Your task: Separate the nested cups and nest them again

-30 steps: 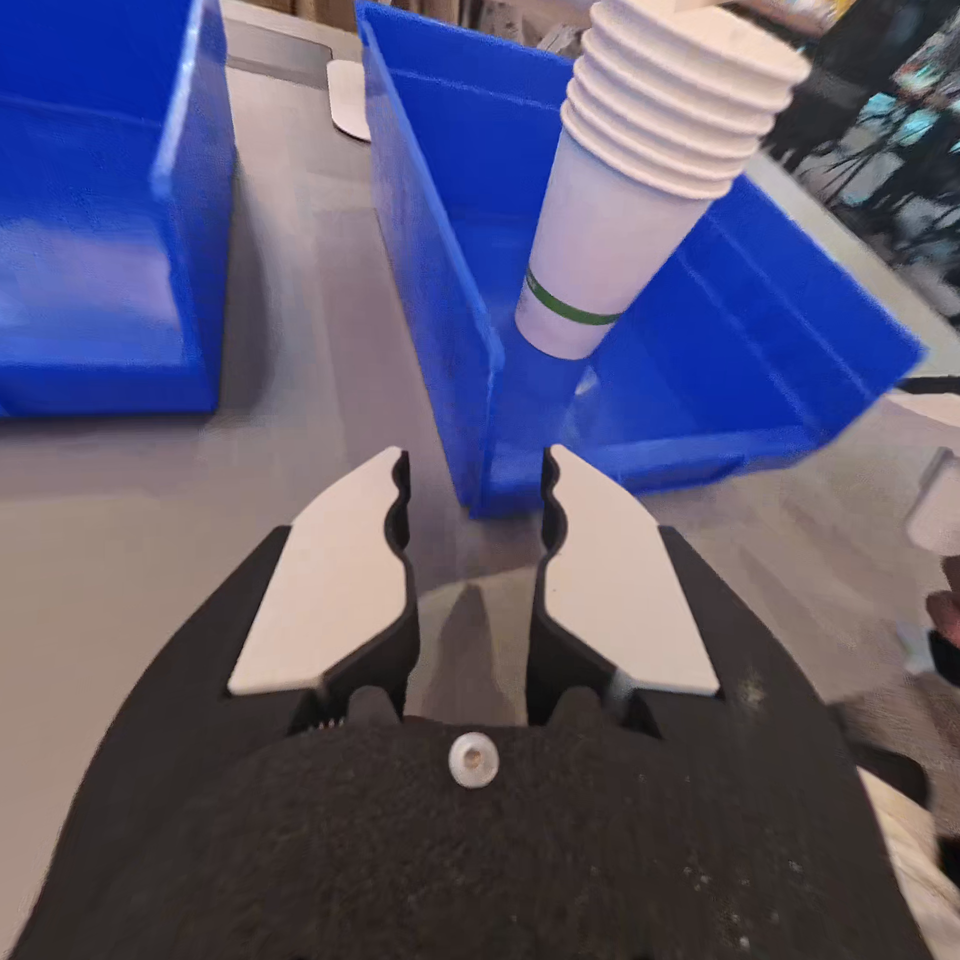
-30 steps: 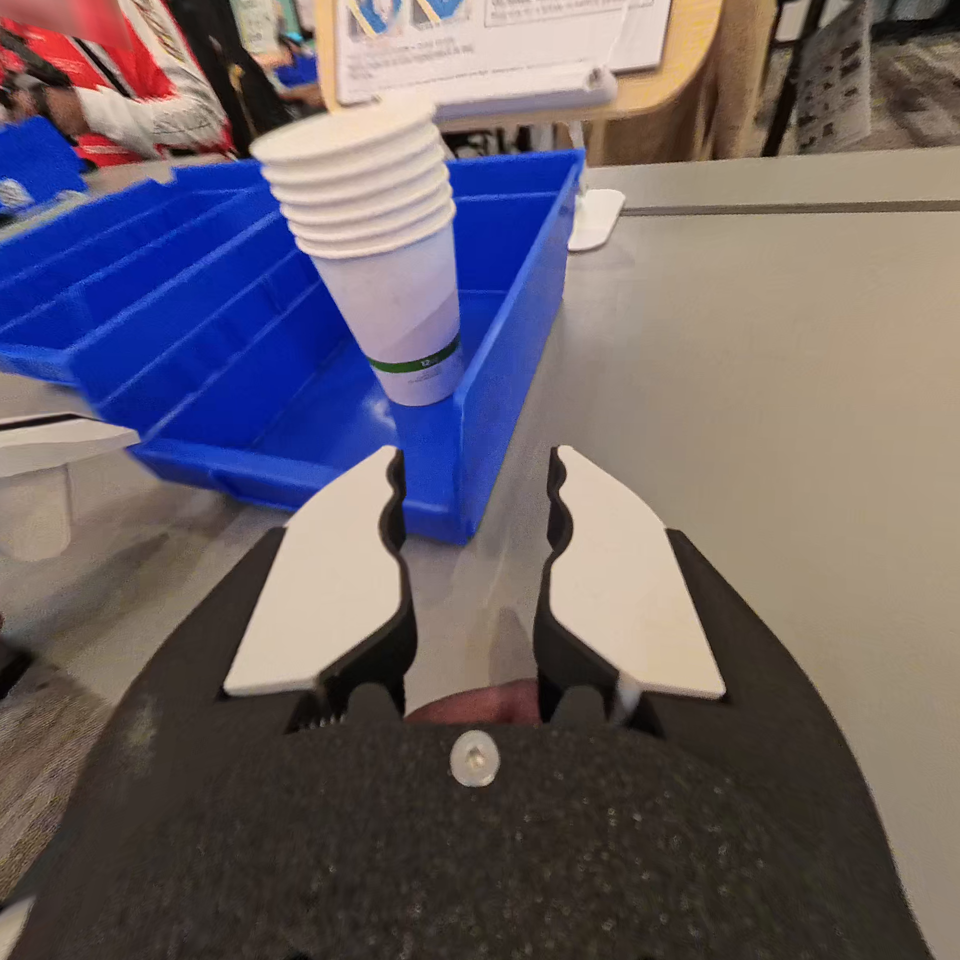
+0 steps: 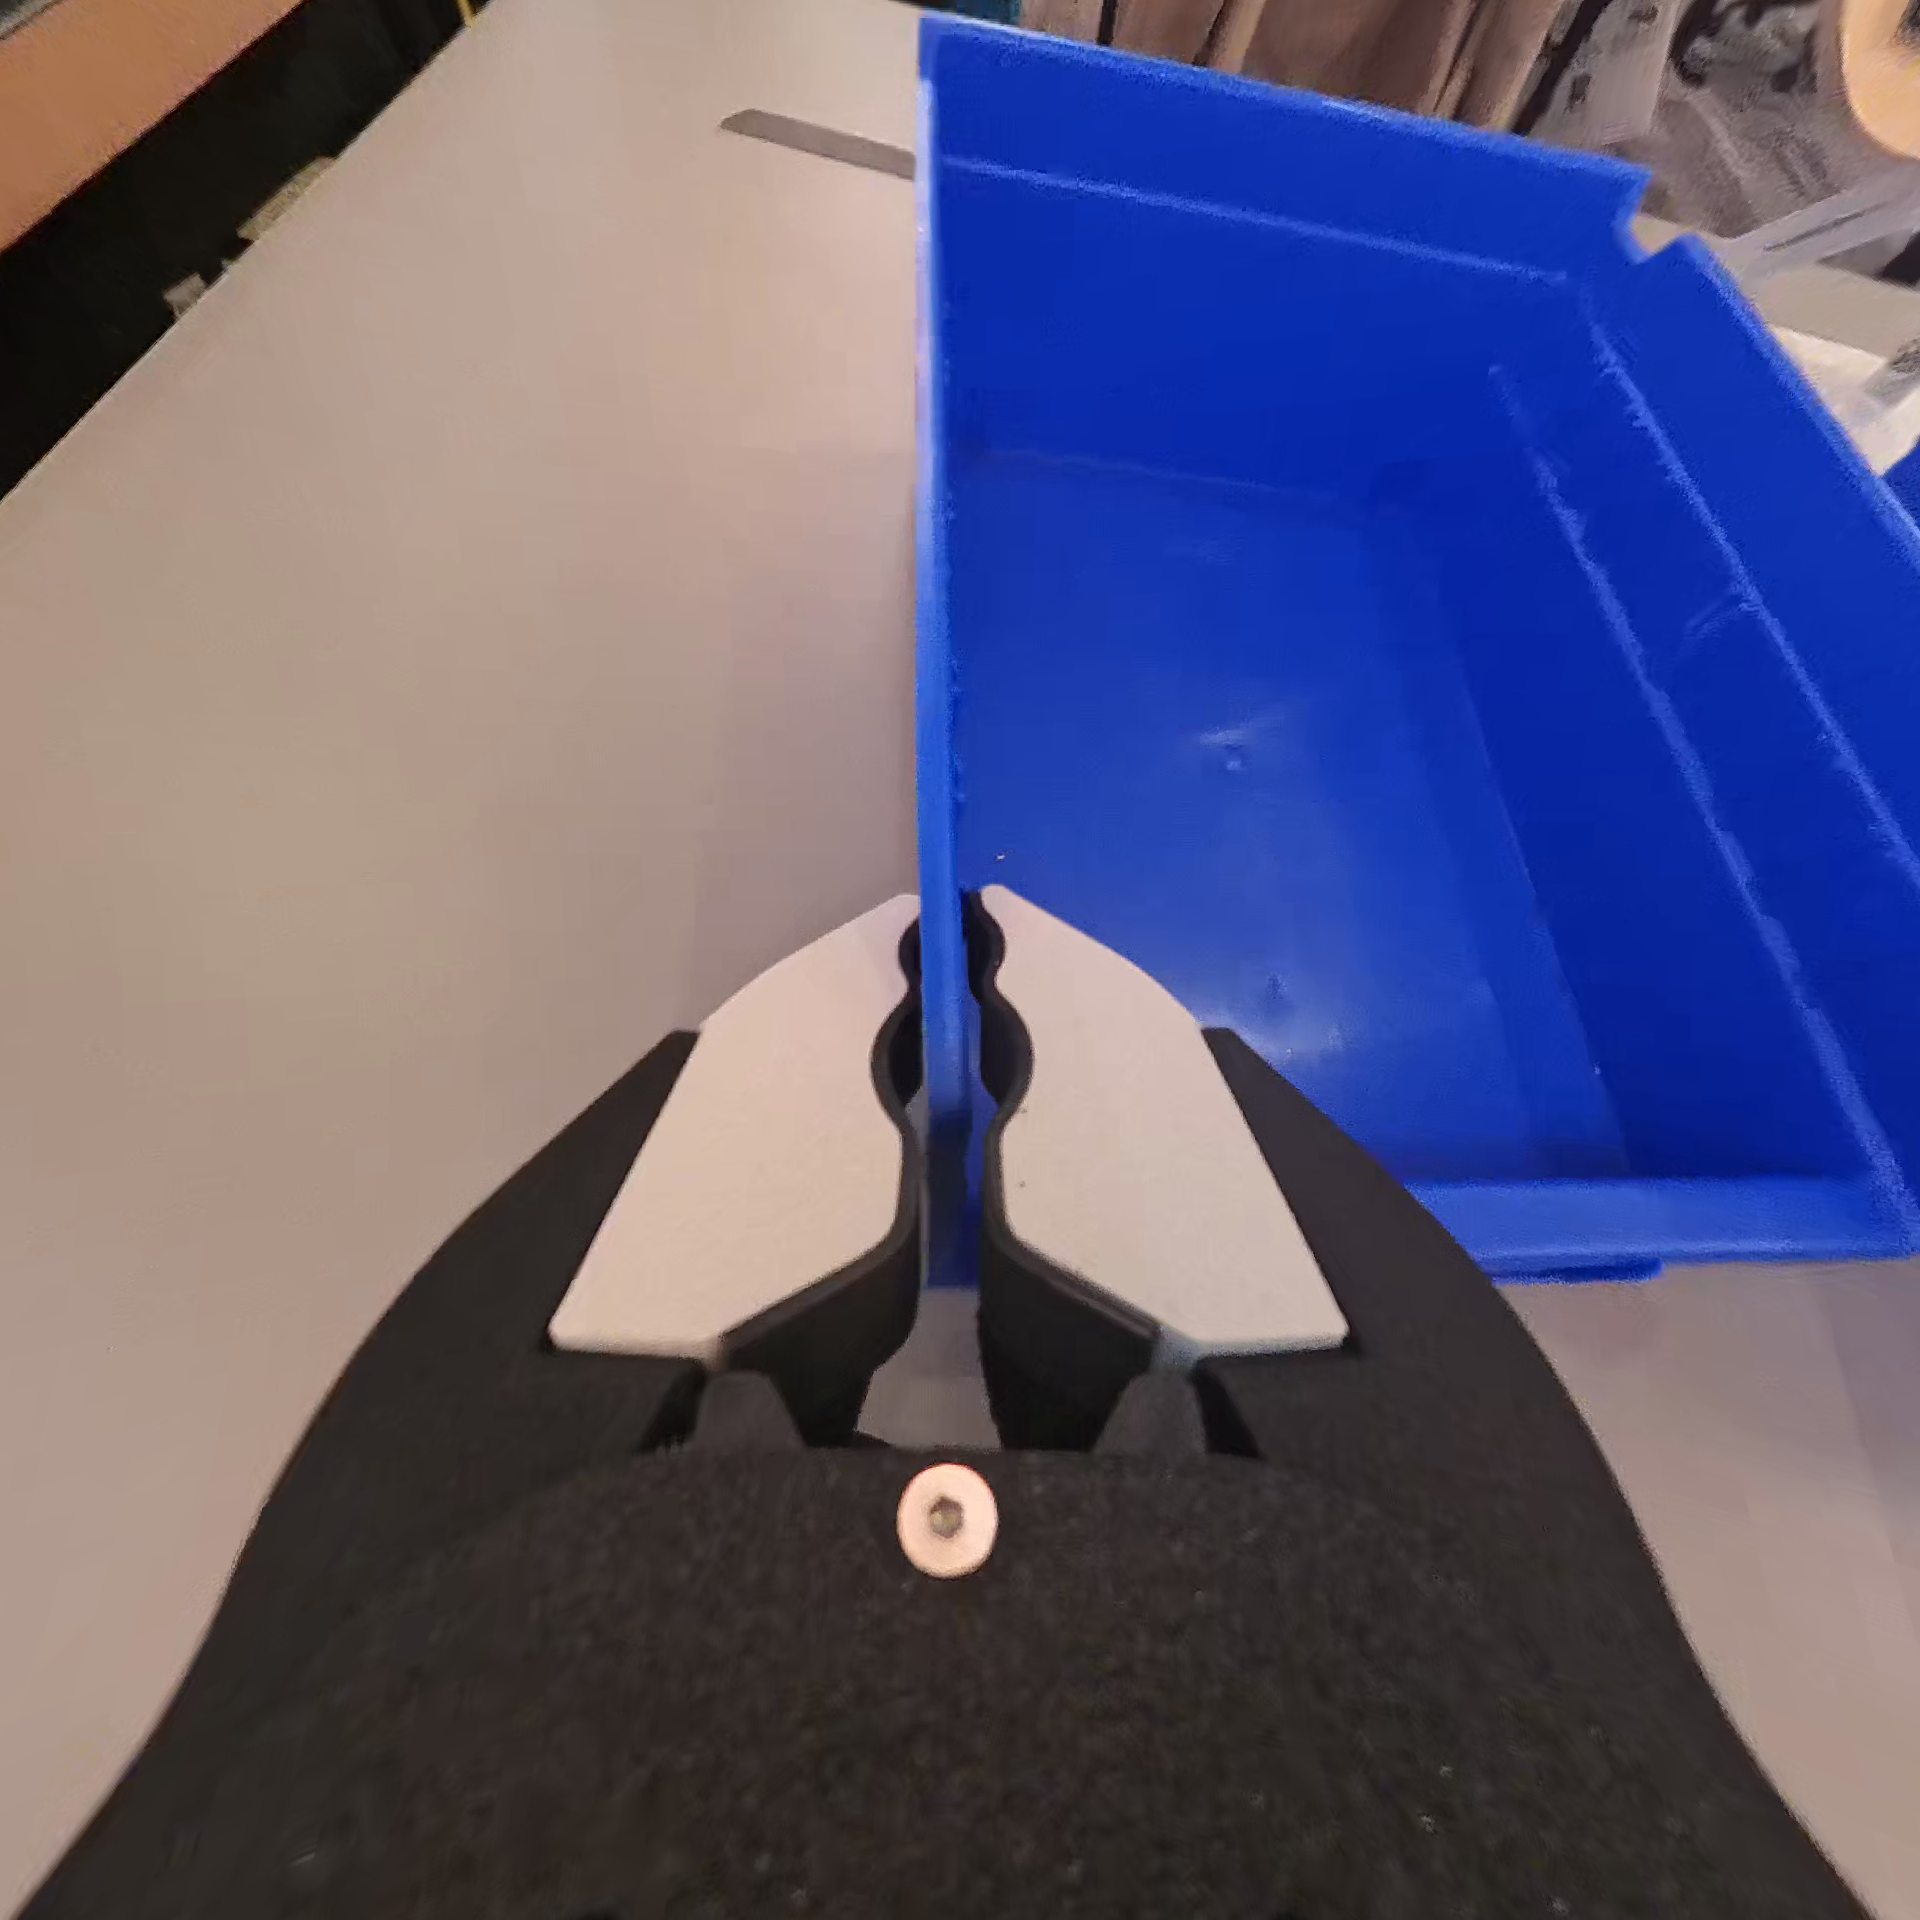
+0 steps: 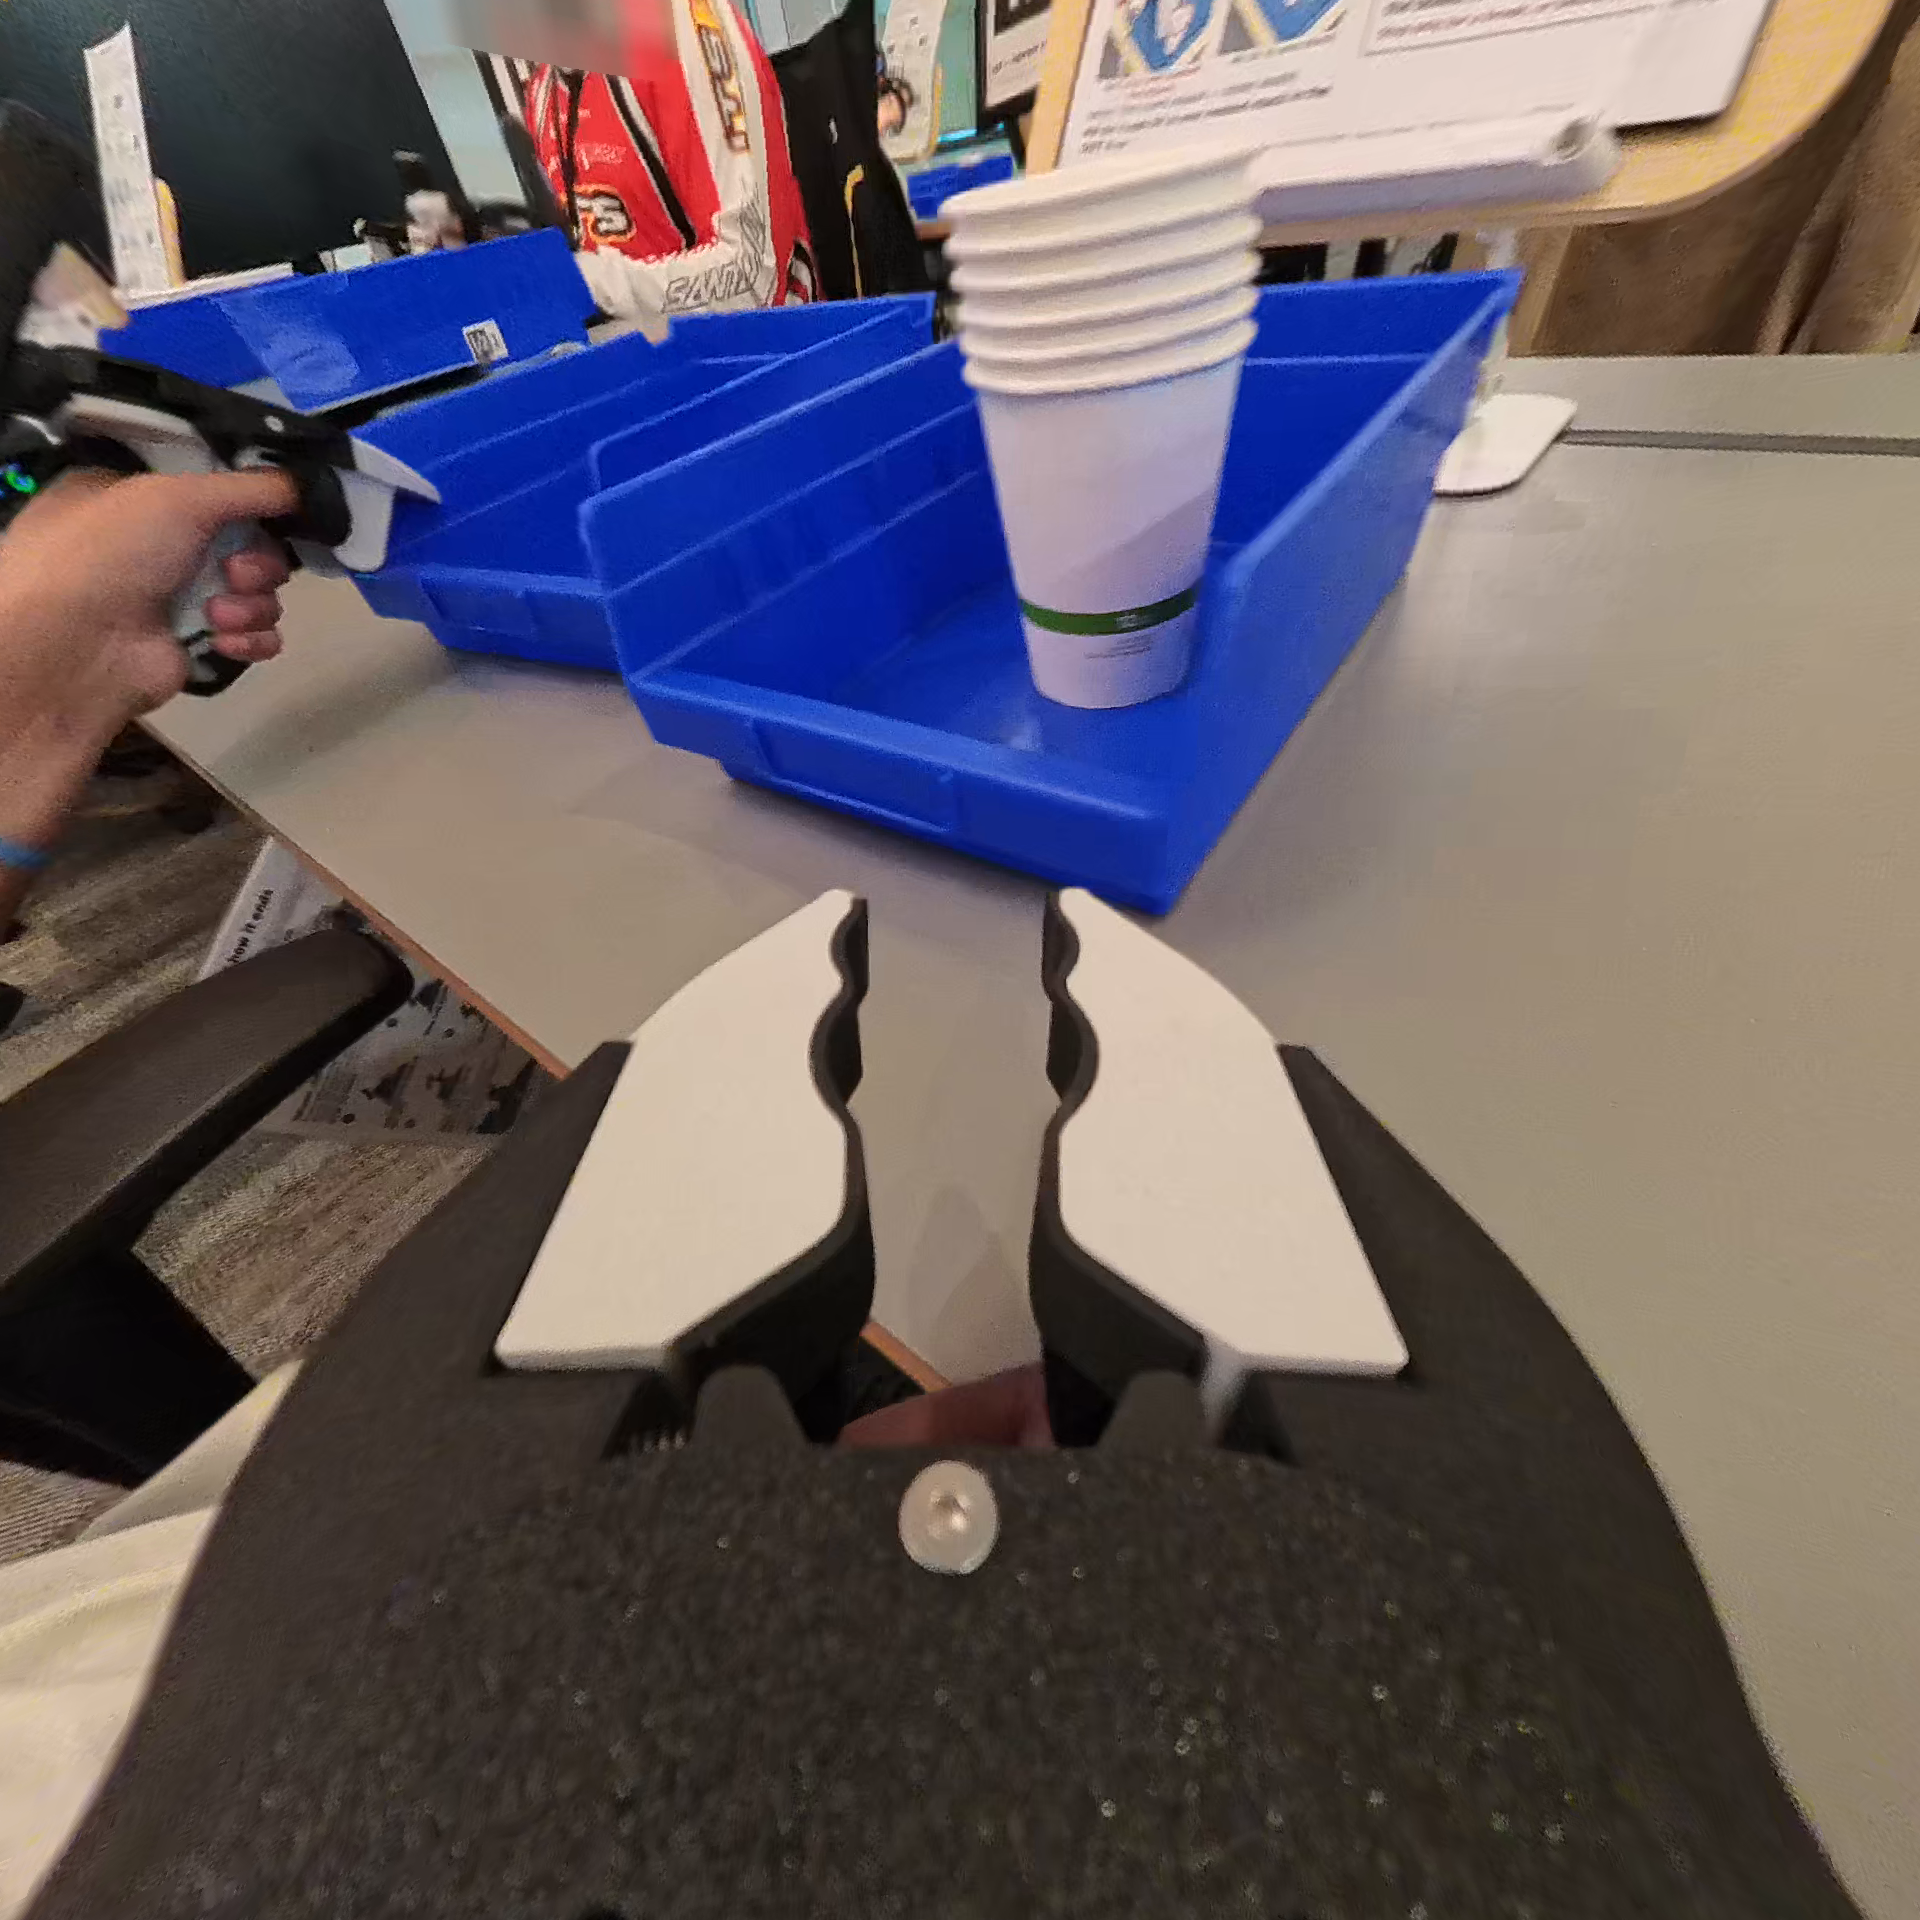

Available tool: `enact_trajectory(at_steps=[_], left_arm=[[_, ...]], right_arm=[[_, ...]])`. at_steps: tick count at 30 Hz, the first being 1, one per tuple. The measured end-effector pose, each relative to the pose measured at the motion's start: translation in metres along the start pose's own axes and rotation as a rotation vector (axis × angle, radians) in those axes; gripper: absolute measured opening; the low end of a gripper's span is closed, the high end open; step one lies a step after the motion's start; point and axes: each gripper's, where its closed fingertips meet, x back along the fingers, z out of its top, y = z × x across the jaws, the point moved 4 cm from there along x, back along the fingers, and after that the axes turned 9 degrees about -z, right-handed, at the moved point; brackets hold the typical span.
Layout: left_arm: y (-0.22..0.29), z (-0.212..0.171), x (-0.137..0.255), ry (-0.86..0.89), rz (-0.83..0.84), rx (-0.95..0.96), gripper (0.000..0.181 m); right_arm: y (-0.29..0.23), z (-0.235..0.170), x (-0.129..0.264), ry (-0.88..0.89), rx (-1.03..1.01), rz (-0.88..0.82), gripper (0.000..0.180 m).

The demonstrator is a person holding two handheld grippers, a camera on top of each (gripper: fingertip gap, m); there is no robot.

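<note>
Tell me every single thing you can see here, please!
paper cup stack: one, white with green band, upright in rightmost bin
cup bin: one, blue, holding the stack
empty bin: one, blue, beside it
far bin: one, blue, behind
table: one, grey, under the bins
sign stand: one, white, behind the cups
chair armrest: one, black, lower left
person in red jersey: one, background
hand: one, holding left gripper
left gripper: fingers shut on empty bin's wall
right gripper: fingers open, nothing held

Left gripper [image 3: 943,914]: fingers nearly closed, clamped on a thin upright blue wall. Right gripper [image 4: 951,909]: fingers parted, holding nothing, hovering above the surface.
</note>
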Motion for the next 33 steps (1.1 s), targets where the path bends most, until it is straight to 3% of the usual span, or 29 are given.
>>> enact_trajectory(at_steps=[3, 9, 12, 15, 19, 20, 22, 23, 28, 33], left_arm=[[0.016, -0.024, 0.032, 0.039, -0.004, 0.035, 0.007], [0.042, -0.067, 0.093, 0.109, 0.027, 0.082, 0.009], [0.054, -0.082, 0.112, 0.132, 0.019, 0.086, 0.010], [0.061, -0.090, 0.122, 0.138, 0.013, 0.090, 0.009], [0.074, -0.097, 0.130, 0.159, 0.000, 0.069, 0.009], [0.078, -0.099, 0.133, 0.177, 0.015, 0.054, 0.009], [0.080, -0.102, 0.142, 0.226, 0.099, 0.007, 0.007], [0.084, -0.104, 0.146, 0.252, 0.125, -0.020, 0.007], [0.108, -0.101, 0.167, 0.409, 0.225, -0.106, 0.005], [0.152, -0.048, 0.195, 0.606, 0.224, -0.222, 0.004]], right_arm=[[-0.034, -0.006, -0.018, -0.047, 0.036, -0.041, 0.036], [-0.142, 0.006, -0.058, -0.041, 0.070, 0.110, 0.050], [-0.168, 0.013, -0.084, -0.038, 0.140, 0.089, 0.056], [-0.181, 0.013, -0.111, -0.091, 0.118, 0.065, 0.055], [-0.184, 0.016, -0.134, -0.106, 0.041, 0.048, 0.039], [-0.182, 0.017, -0.136, -0.101, 0.014, 0.032, 0.034], [-0.176, 0.022, -0.136, -0.086, -0.003, -0.019, 0.008], [-0.174, 0.023, -0.136, -0.072, 0.014, -0.041, 0.005], [-0.172, 0.049, -0.117, 0.112, 0.066, -0.107, 0.006], [-0.150, 0.116, -0.076, 0.338, 0.069, -0.156, 0.005]])
